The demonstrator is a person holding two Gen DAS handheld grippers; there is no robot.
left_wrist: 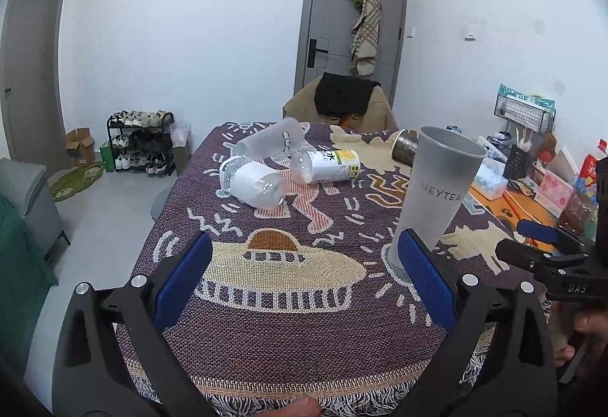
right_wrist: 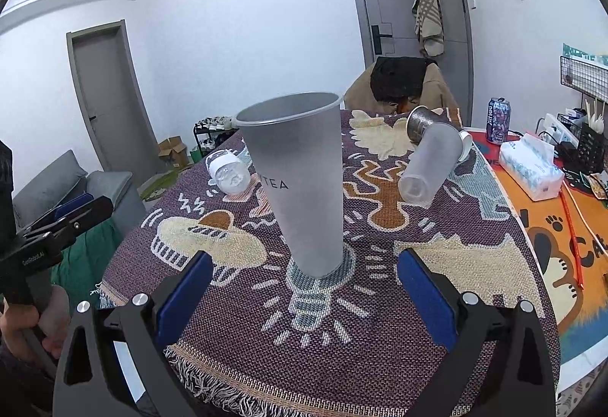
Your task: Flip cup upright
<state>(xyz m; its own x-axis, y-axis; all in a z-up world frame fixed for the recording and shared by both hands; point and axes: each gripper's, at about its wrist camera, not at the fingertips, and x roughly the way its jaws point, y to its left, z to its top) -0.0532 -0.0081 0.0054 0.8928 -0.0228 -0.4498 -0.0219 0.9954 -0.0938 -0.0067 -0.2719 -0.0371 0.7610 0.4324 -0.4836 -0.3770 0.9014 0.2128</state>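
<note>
A tall frosted grey HEYTEA cup (right_wrist: 304, 185) stands upright, mouth up, on the patterned tablecloth (right_wrist: 243, 333). It also shows in the left wrist view (left_wrist: 437, 189). My right gripper (right_wrist: 304, 288) is open and empty, its blue pads on either side of the cup's base and a little short of it. My left gripper (left_wrist: 304, 272) is open and empty, with the cup just beyond its right pad. Several other cups lie on their sides: a frosted one (right_wrist: 429, 166), a dark metallic one (right_wrist: 420, 122), and white ones (left_wrist: 254, 183) (left_wrist: 330, 166).
A second frosted cup (left_wrist: 271, 141) lies farther back. A tissue box (right_wrist: 530, 166), a drink can (right_wrist: 498, 120) and desk clutter (left_wrist: 547, 170) sit on the orange mat at the right. A chair with clothes (left_wrist: 342, 101) stands behind the table. The fringed front edge (right_wrist: 228, 390) is close.
</note>
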